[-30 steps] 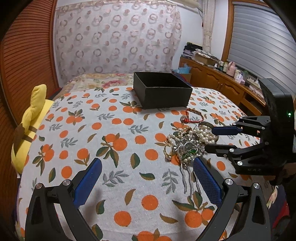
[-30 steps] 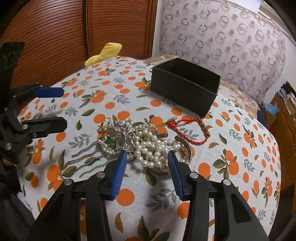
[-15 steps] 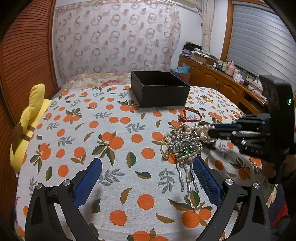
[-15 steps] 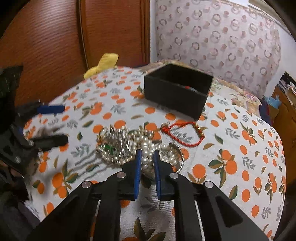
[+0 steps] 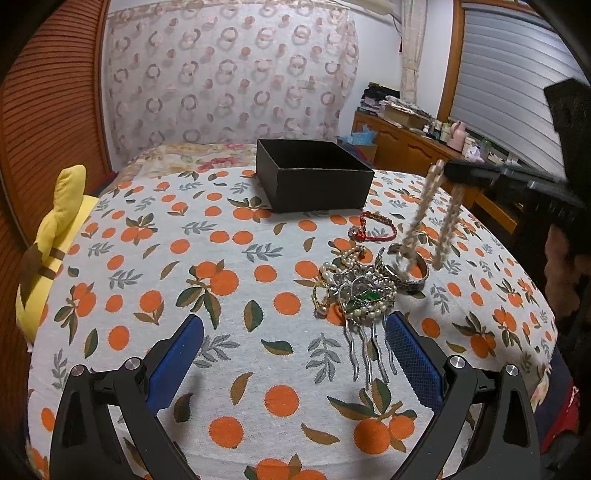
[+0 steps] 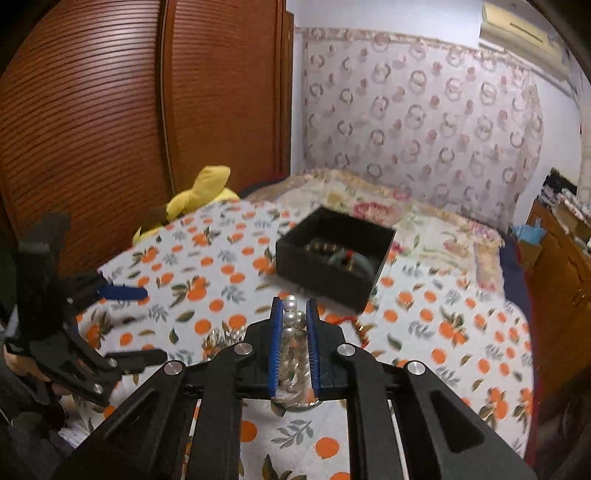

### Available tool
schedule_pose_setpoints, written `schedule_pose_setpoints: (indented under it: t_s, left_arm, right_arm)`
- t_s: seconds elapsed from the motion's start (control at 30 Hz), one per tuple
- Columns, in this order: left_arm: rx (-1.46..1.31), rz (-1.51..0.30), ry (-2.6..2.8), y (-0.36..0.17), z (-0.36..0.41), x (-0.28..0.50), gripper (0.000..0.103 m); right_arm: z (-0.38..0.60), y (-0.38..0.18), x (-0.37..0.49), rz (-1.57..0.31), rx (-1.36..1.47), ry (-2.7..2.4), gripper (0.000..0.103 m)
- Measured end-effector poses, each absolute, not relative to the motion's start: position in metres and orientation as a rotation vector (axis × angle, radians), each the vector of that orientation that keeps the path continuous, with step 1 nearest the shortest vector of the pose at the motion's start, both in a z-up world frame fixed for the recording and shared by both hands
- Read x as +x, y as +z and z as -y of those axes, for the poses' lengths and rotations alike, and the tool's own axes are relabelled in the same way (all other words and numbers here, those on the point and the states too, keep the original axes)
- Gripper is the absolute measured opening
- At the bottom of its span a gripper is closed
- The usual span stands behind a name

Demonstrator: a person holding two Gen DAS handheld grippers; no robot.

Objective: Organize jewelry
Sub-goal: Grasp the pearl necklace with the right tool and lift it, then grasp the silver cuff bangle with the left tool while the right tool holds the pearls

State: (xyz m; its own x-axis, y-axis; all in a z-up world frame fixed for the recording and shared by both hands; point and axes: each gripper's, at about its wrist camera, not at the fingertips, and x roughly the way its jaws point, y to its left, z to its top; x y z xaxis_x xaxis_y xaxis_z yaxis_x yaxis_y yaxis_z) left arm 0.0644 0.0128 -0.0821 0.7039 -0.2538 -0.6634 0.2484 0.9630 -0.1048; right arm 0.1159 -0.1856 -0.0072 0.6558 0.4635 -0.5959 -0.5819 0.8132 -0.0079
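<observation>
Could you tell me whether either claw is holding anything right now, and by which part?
The right claw pinches the pearl necklace at the top of its loop; both strands hang down. The left claw holds nothing.

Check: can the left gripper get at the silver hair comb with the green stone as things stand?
Probably yes. The left gripper is open and the silver hair comb lies just inside its right finger, teeth uncovered. The lifted pearl necklace hangs farther back.

Bedroom interior; ribbed wooden wardrobe doors (image 6: 110,122) on one side; sheer curtain (image 5: 229,81) printed with rings across the far wall; grey roller shutter (image 5: 509,88) in a wooden frame; low wooden sideboard (image 5: 413,151) beneath it, cluttered with boxes and bottles; air conditioner (image 6: 517,22) mounted high; lighting dim, artificial.
</observation>
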Motion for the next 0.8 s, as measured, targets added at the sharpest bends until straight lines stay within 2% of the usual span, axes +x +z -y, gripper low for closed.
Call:
schedule_pose_setpoints:
  t_s: [0.23,0.27,0.8]
  left_arm:
    - [-0.014,-0.739,-0.297,-0.08,-0.009,0.067,0.095]
    - [-0.012,-0.74,-0.301,-0.08,-0.006,0.068,0.095]
    - [0.128,-0.791,-0.465,-0.077,0.081,0.108,0.095]
  right_arm:
    - [0.201,0.023,0.11,-0.545,-0.196,0.562,0.013]
    - [0.203,0.024,0.11,-0.542,-0.195,0.558,0.008]
    - [0.257,0.03,0.105,-0.523,-0.155,0.455,0.008]
